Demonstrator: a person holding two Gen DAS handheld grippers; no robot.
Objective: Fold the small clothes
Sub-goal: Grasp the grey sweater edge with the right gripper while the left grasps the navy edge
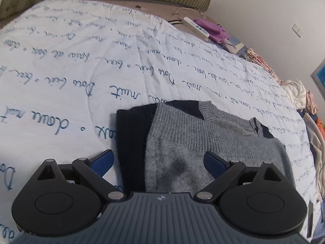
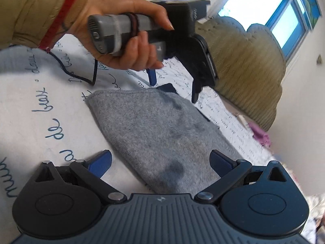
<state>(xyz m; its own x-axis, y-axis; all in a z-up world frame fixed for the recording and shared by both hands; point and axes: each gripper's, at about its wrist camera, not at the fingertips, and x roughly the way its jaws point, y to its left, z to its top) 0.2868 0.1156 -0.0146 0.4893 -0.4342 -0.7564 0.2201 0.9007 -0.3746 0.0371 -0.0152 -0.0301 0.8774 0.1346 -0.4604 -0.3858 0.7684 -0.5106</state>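
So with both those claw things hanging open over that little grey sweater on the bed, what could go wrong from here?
The grey sweater lies over a dark layer, so a pinch may catch only the top one and pull the fold apart. The left gripper and right gripper work close together and could bump. A thin dark cable on the printed quilt beside the sweater might snag.

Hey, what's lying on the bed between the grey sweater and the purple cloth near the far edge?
Only bare quilt with blue script separates the grey sweater from the purple cloth, seen in the left wrist view.
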